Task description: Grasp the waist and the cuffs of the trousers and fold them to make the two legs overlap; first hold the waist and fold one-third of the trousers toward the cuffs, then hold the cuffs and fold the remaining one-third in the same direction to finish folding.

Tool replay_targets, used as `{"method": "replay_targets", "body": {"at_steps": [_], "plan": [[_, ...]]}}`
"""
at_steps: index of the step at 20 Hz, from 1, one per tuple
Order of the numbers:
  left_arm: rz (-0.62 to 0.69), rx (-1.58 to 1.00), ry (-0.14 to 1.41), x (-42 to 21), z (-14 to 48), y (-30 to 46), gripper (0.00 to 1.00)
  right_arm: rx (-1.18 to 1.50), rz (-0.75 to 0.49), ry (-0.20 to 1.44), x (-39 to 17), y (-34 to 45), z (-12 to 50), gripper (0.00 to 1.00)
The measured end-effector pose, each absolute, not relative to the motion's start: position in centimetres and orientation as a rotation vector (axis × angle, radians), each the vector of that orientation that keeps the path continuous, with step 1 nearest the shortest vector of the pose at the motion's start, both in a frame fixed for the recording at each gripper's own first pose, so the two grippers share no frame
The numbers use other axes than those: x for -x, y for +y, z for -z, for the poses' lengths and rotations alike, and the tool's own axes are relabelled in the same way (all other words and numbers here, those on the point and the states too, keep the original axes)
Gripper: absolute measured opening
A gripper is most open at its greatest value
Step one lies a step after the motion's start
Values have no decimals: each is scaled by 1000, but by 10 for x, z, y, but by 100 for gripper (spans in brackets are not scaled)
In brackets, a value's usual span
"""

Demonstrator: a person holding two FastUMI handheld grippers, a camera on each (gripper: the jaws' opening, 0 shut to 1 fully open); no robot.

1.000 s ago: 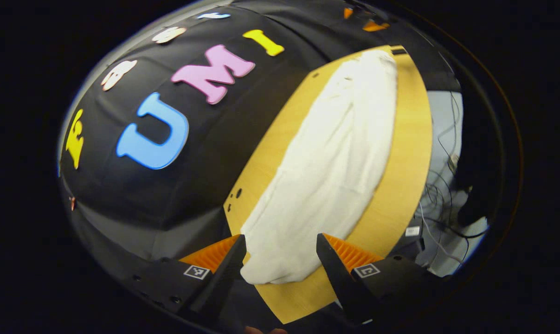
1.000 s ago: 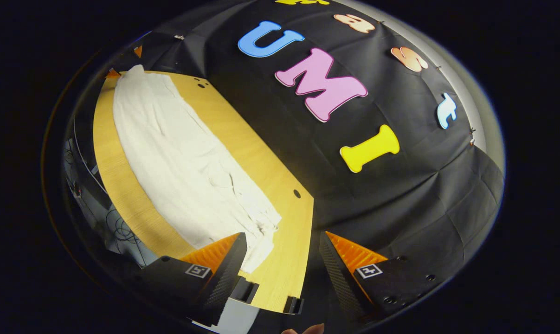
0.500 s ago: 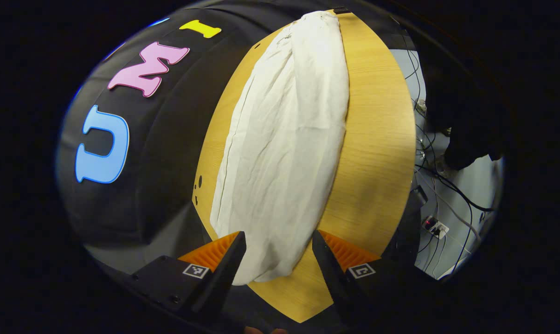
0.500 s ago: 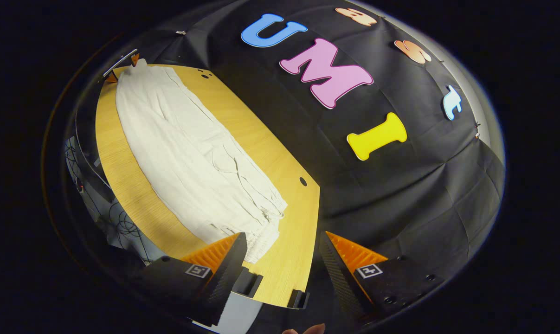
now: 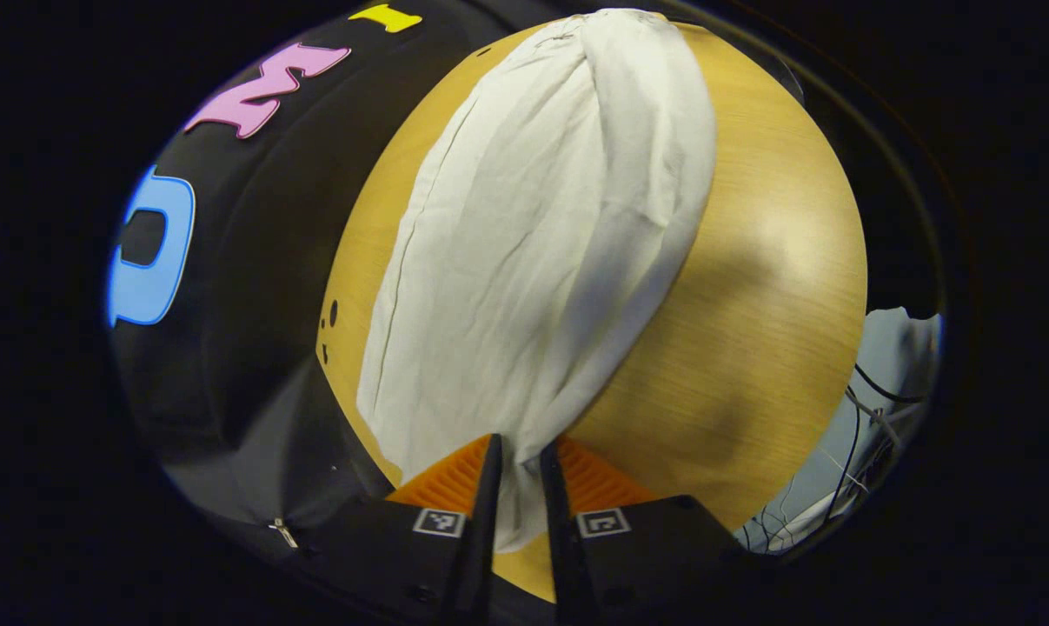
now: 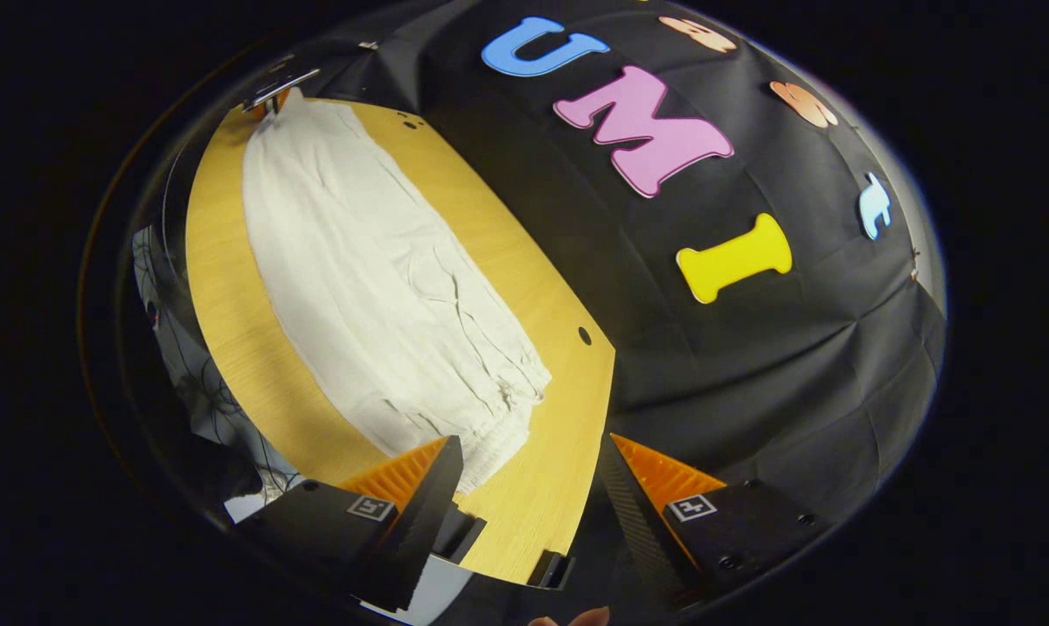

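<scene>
Pale cream trousers (image 5: 533, 226) lie lengthwise on the wooden table (image 5: 750, 304), the legs one over the other. In the left gripper view their near cuff end is pinched between the fingers of my left gripper (image 5: 517, 469), which is shut on the cloth at the table's near edge. In the right gripper view the trousers (image 6: 376, 278) run away to the far left, and their gathered waist (image 6: 498, 417) lies just ahead of the left finger. My right gripper (image 6: 528, 469) is open above the table's corner (image 6: 541, 496), beside the waist and not touching it.
The booth's black cloth wall (image 6: 750, 365) rises along the table's far long edge. Cables (image 5: 872, 409) lie on the pale floor past the table's other side. Small holes (image 6: 584, 335) mark the tabletop near the waist, and black clamps (image 6: 548, 569) sit on its near edge.
My left gripper has come down to the cuff end and gone from open to shut on the cloth. The right gripper stayed open and shifted only slightly near the waist.
</scene>
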State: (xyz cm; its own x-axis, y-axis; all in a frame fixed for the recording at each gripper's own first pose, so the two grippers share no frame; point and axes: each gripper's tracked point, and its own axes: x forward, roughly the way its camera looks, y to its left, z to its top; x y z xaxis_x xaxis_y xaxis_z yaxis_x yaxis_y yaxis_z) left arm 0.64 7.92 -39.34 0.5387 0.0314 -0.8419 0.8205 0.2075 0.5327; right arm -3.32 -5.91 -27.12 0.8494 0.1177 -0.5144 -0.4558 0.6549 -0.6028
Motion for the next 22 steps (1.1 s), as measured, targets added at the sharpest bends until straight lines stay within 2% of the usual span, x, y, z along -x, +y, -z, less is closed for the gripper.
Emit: {"method": "replay_targets", "body": {"at_steps": [1, 3, 9, 15, 17, 18, 20, 22], "plan": [[666, -1294, 843, -5, 394, 77, 12, 828, -372, 463, 34, -57, 279, 97], [680, -1366, 826, -6, 395, 76, 8, 898, -454, 471, 39, -50, 302, 97], [669, -1351, 883, -5, 394, 77, 6, 1055, -659, 509, 51, -33, 369, 98], [636, -1350, 878, -6, 394, 76, 6, 1169, -689, 437, 13, -16, 379, 93], [632, -1356, 877, -6, 394, 77, 6, 1208, -695, 440, 0, -14, 383, 85], [639, -1362, 874, -7, 394, 76, 6, 1219, -687, 443, -7, -12, 384, 76], [654, -1374, 867, -6, 395, 76, 5, 1212, -671, 495, -8, -11, 398, 67], [661, -1370, 865, -6, 395, 77, 6, 1206, -640, 551, -9, -9, 404, 25]]}}
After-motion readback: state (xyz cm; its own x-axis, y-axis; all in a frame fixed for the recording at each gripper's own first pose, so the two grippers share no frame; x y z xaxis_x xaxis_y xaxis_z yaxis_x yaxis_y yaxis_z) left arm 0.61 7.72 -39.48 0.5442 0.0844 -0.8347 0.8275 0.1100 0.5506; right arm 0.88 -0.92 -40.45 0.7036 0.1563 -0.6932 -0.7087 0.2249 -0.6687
